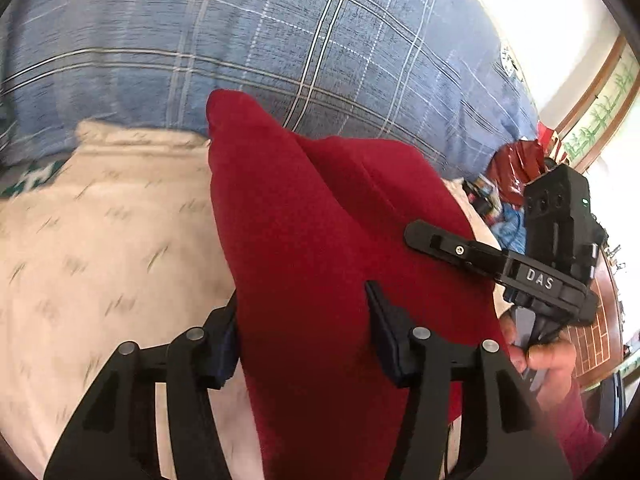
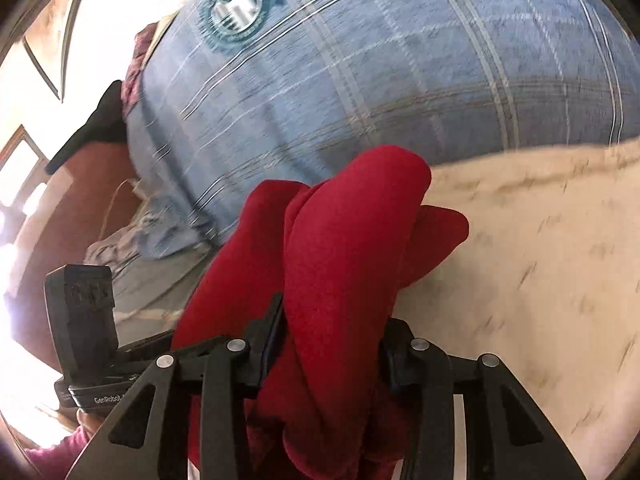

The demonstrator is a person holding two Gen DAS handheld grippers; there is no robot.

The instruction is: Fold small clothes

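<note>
Red garment [image 1: 320, 240], a deep, even crimson without print. Blanket [image 1: 280, 40] behind it: faded blue, crossed by white and grey check lines, with a round teal and white emblem [image 2: 240, 4]. Sheet [image 1: 100, 240] beneath: cream, scattered with small grey-green dashes. Left tongs [image 1: 304, 336] and right tongs [image 2: 332, 344]: matte black with silver rivets; the right tongs' body carries white lettering. Sleeve [image 1: 576, 428] at the frame edge: dull pinkish red. Wall border [image 1: 600, 116]: green plant motif on white, framed in brown.

Both wrist views look steeply down, close on the red garment [image 1: 320, 240].
</note>
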